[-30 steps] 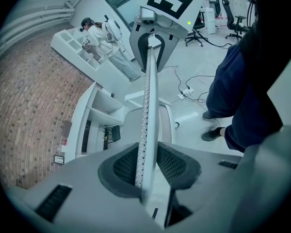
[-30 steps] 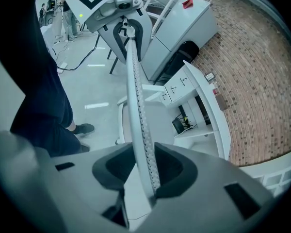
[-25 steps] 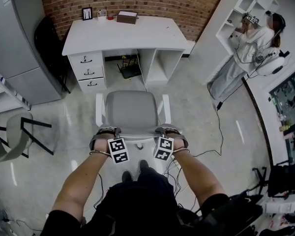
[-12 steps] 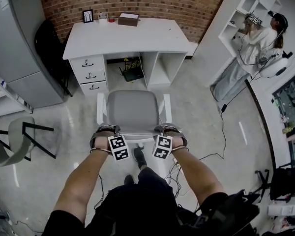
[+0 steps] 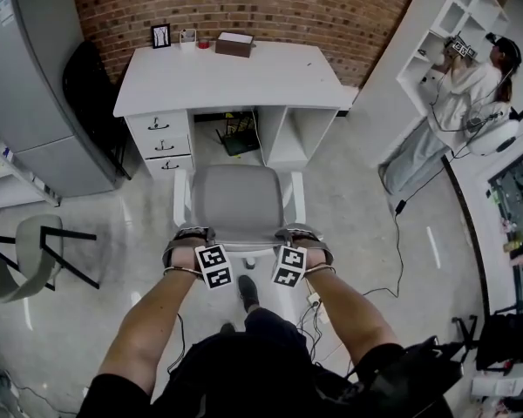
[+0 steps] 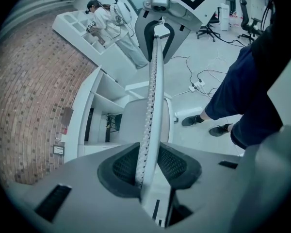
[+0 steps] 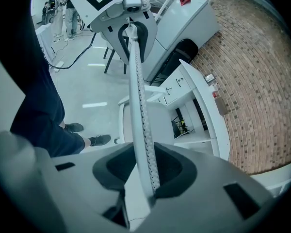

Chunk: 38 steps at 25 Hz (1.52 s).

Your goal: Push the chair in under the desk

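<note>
Squarely, the chair's (image 5: 238, 200) seat faces the desk (image 5: 231, 77), left gripper (image 5: 190, 237) and right gripper (image 5: 302, 235) clamping its backrest (image 5: 241, 244) edge.

One white desk (image 5: 244, 77) with three drawers (image 5: 164, 144) is counted at upper centre, with four small items (image 5: 235, 43) along its far edge. Three chairs are seen: the grey centre chair (image 5: 237, 200), the grey lower-left chair (image 5: 22, 259) and the black upper-left chair (image 5: 89, 90).
</note>
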Each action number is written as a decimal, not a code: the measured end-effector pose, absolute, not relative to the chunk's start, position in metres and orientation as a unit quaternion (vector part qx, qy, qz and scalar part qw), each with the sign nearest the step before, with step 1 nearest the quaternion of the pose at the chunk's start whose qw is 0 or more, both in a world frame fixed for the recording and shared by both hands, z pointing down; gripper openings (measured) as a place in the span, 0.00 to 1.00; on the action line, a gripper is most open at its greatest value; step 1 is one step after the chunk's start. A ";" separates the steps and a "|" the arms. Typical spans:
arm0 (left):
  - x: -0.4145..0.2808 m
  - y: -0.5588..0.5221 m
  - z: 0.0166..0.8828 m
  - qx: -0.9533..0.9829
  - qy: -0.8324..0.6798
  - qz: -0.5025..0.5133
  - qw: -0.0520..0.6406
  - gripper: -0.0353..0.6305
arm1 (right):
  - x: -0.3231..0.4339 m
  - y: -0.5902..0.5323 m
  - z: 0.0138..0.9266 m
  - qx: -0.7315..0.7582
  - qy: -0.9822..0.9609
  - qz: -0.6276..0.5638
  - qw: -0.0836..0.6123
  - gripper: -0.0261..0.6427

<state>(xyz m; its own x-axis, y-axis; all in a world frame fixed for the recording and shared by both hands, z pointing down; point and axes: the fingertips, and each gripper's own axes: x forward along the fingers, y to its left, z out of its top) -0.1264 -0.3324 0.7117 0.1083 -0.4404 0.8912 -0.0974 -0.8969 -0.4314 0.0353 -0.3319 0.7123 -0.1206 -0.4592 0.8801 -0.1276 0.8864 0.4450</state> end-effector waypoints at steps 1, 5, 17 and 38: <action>-0.126 -0.337 0.712 -0.732 0.184 -0.643 0.133 0.22 | 0.036 -0.337 0.713 0.198 -0.737 -0.132 0.633 0.21; -0.122 -0.354 0.713 -0.732 0.182 -0.642 0.136 0.22 | 0.039 -0.358 0.713 0.193 -0.738 -0.133 0.633 0.21; -0.118 -0.399 0.717 -0.728 0.183 -0.652 0.112 0.21 | 0.043 -0.412 0.716 0.180 -0.742 -0.141 0.631 0.21; -0.105 -0.489 0.718 -0.715 0.191 -0.664 0.103 0.20 | 0.056 -0.510 0.714 0.162 -0.747 -0.150 0.627 0.22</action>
<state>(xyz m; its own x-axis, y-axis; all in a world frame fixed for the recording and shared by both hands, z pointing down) -0.1054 -0.4893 0.7182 0.0437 -0.4103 0.9109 -0.1371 -0.9056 -0.4013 0.0560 -0.5096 0.7136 -0.1612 -0.4298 0.8884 -0.0542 0.9027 0.4269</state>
